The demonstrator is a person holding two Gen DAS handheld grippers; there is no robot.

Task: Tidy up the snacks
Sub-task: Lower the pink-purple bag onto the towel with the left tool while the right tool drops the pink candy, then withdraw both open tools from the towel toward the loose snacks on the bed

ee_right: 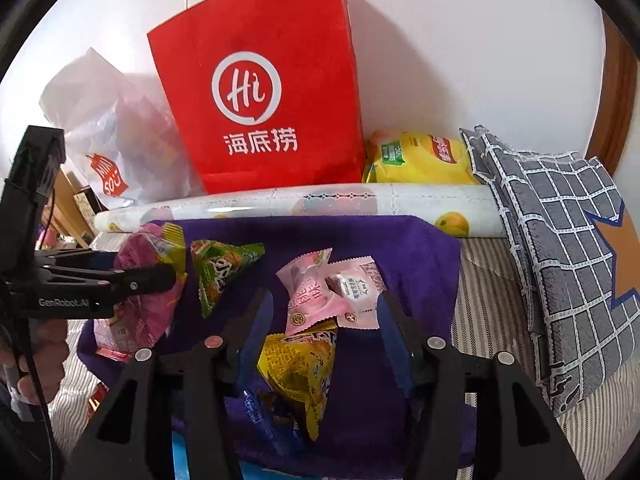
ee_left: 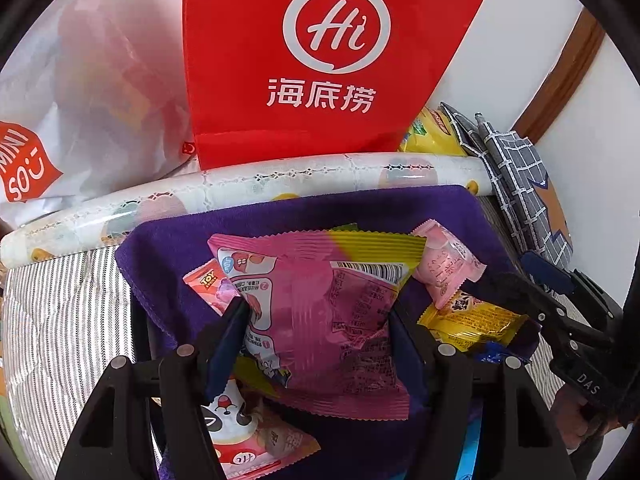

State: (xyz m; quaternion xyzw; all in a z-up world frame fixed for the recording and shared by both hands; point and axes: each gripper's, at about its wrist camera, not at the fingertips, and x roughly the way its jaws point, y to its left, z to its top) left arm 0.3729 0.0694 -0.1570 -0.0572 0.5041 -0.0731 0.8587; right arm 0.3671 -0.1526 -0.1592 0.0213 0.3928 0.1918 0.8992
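In the left wrist view, the left claw point(ee_left: 316, 320) grips the pink packet point(ee_left: 320, 320) above the purple cloth point(ee_left: 168, 256); that slick wrapper could slip out. In the right wrist view, the right claw point(ee_right: 324, 320) hangs open over the yellow packet point(ee_right: 300, 372), with pink sweets point(ee_right: 332, 292) at twelve o'clock, so closing may snag both.

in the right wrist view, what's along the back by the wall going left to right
white Miniso plastic bag → red Hi paper bag → yellow chip bag → grey checked cloth
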